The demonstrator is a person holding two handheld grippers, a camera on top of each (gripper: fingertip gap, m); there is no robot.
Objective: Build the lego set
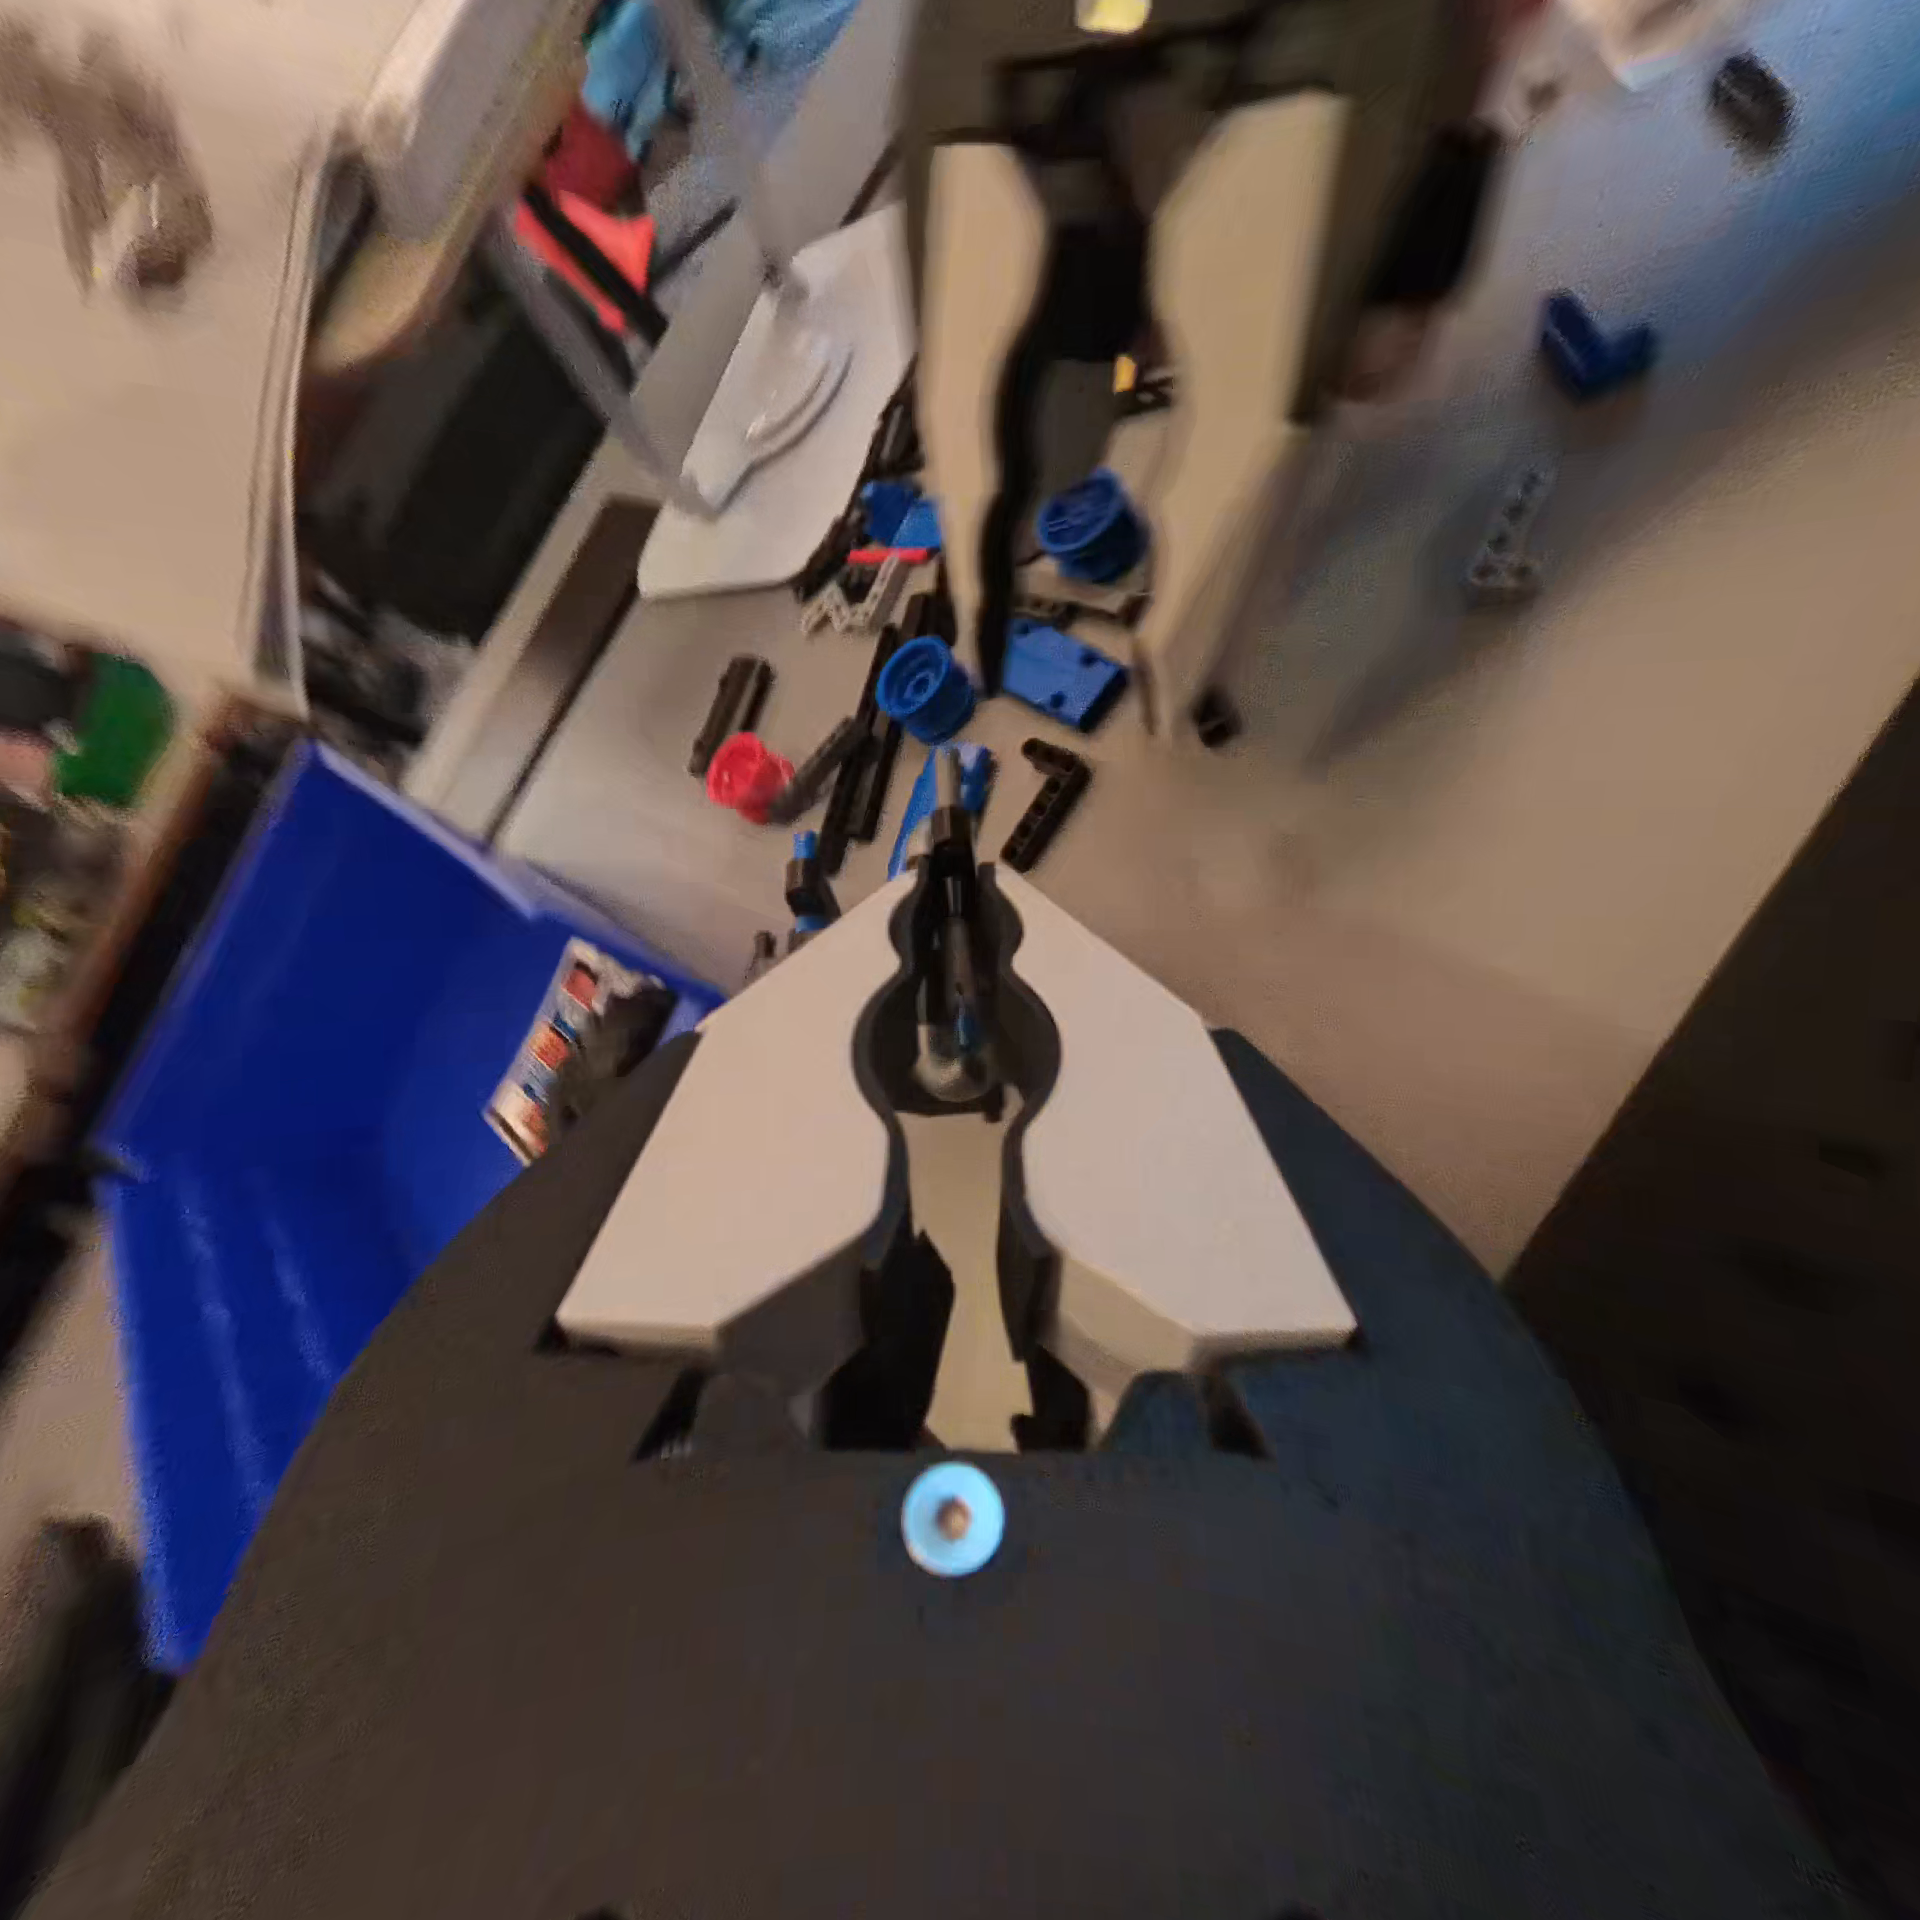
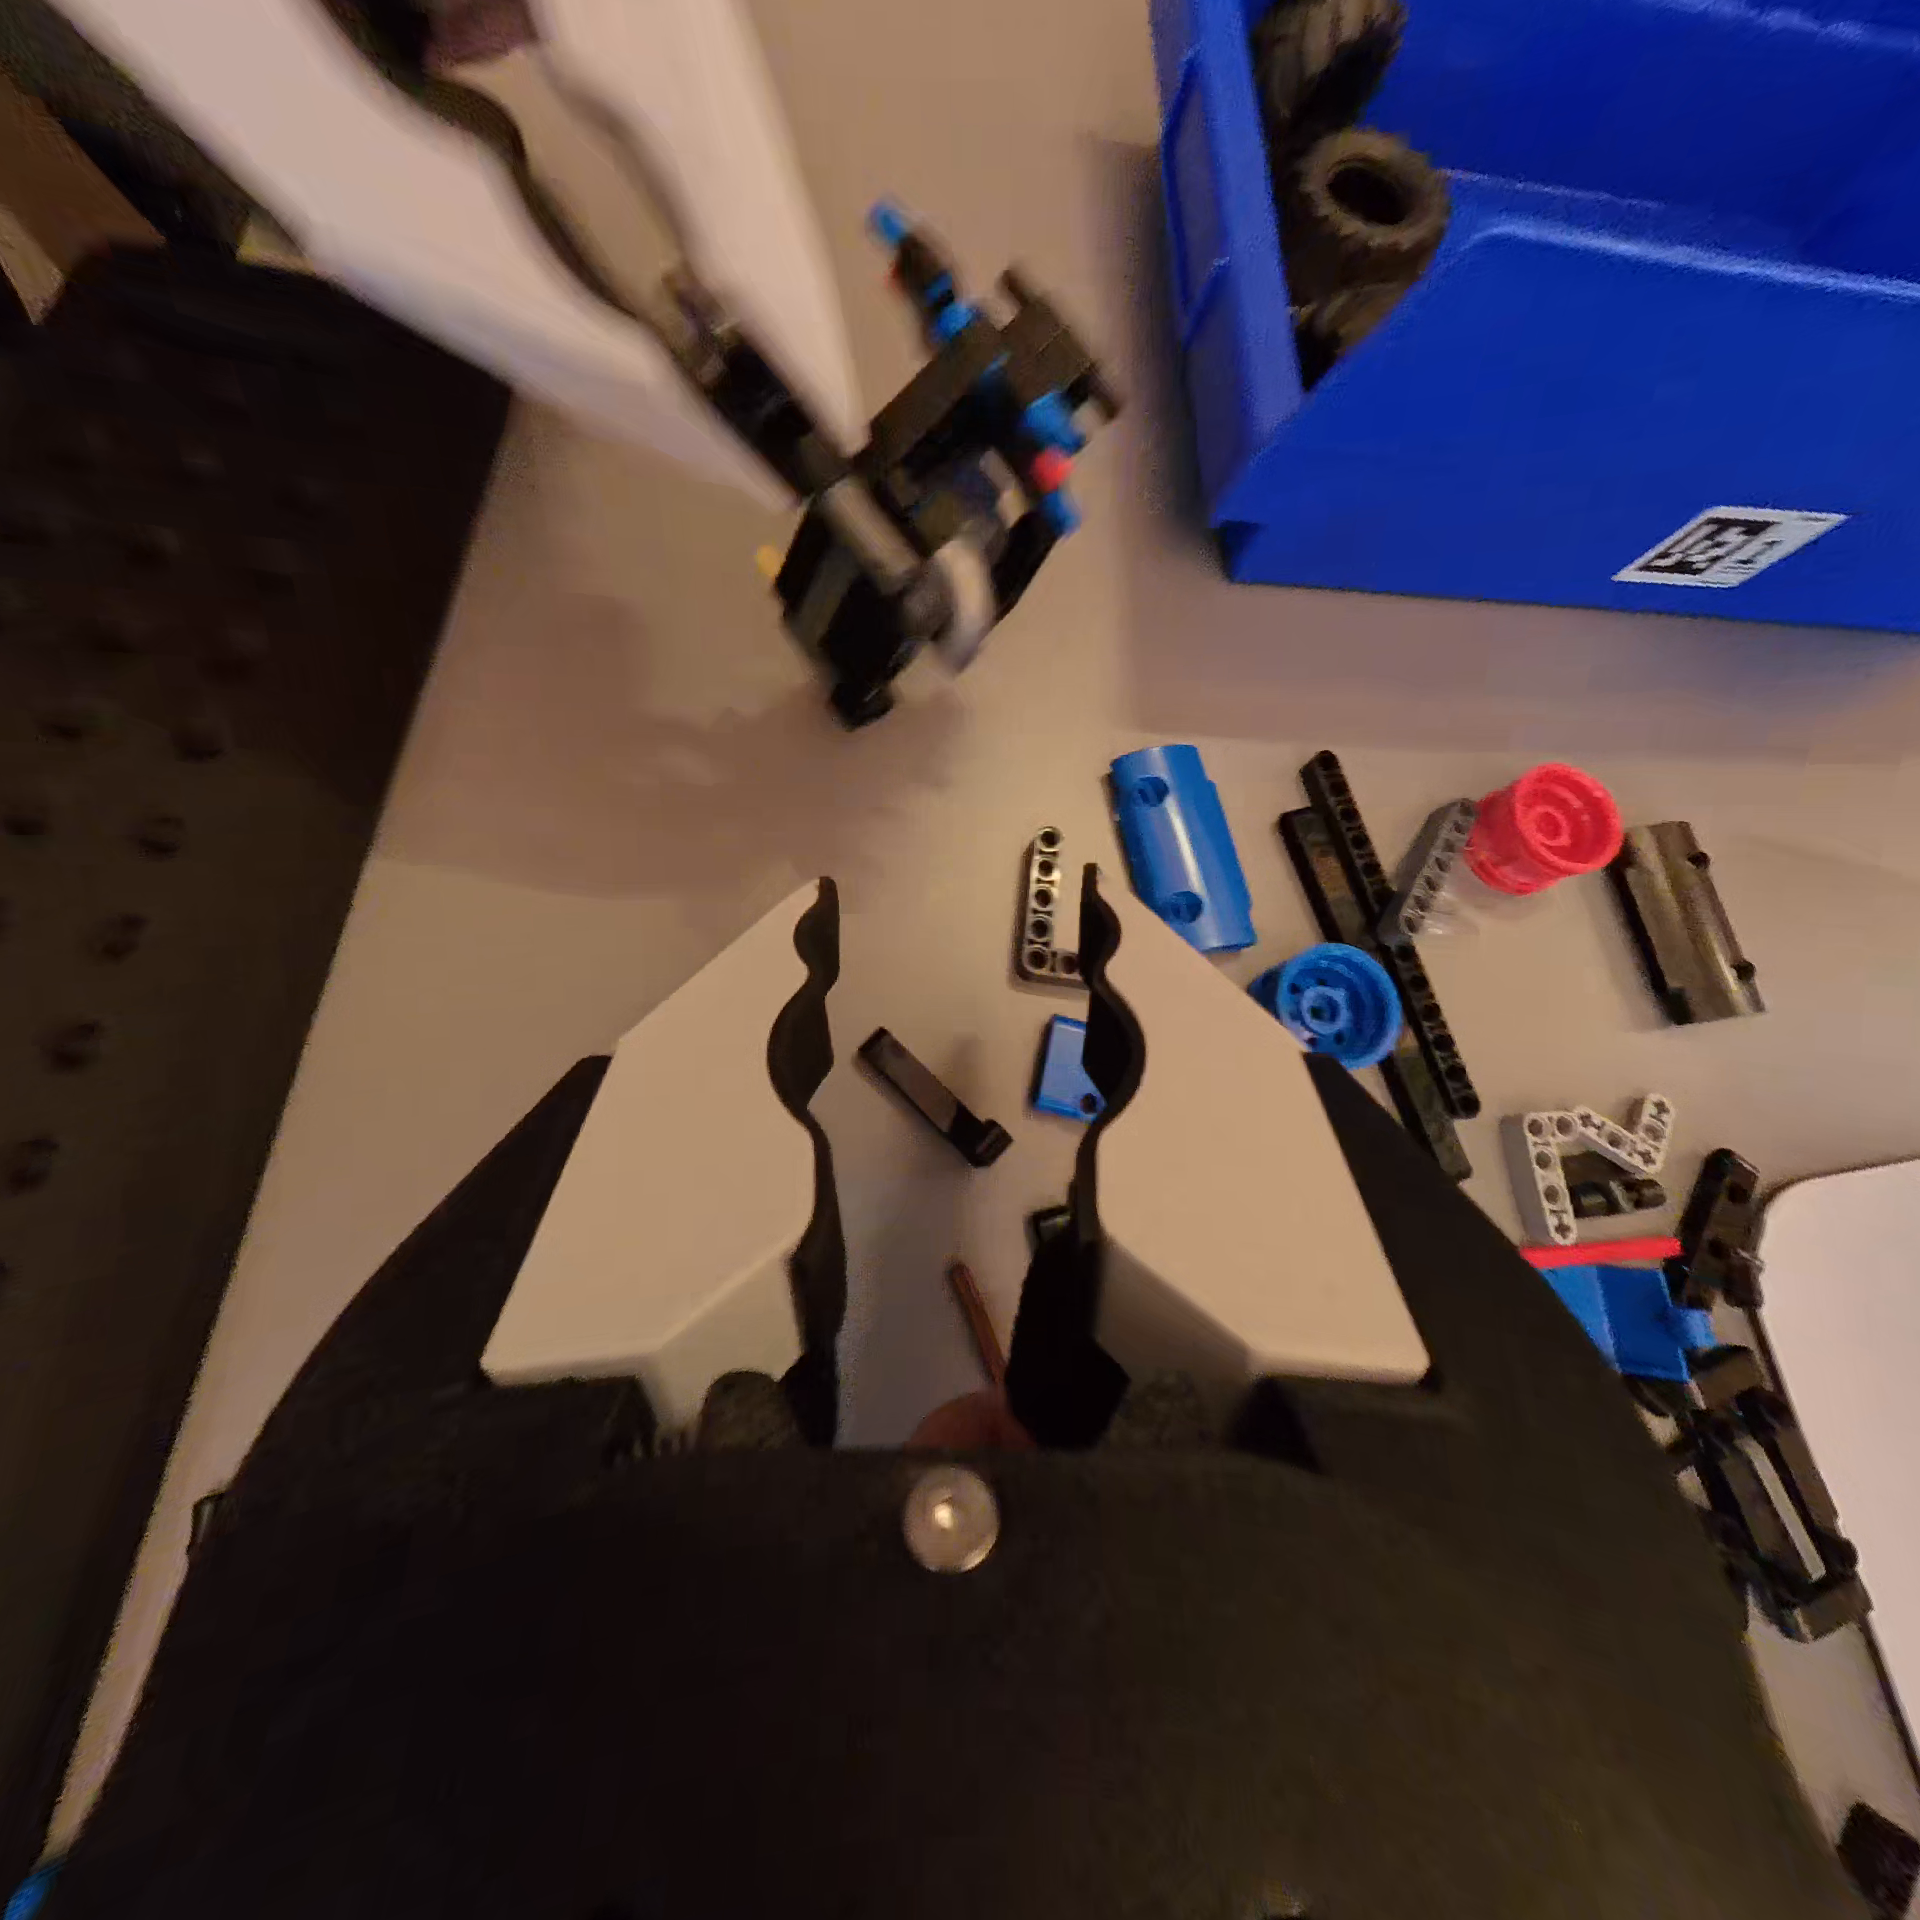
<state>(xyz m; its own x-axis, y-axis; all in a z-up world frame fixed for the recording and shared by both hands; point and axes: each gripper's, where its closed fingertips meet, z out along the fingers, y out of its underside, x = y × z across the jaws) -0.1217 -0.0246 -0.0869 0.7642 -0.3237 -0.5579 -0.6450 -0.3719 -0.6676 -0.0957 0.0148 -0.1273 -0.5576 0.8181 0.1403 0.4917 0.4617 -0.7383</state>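
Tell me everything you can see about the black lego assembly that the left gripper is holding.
The black lego assembly is a blocky frame of black beams with blue pins, a red pin and a grey axle end facing the right wrist camera. It looks like hard plastic, part-built and blurred. The left gripper is shut on its upper side, holding it tilted; whether it touches the table is unclear. The blue bin stands beside it.

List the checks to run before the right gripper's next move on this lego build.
1. Left gripper holds the assembly: ok, jaws shut on it.
2. Right gripper free: ok, jaws open, nothing held.
3. Small black piece reachable: ok, loose on the table below the open jaws.
4. Neighbours clear of that piece: ok, blue plate and grey L-beam lie apart from it.
5. Assembly's mating spot visible: cannot tell, blurred.
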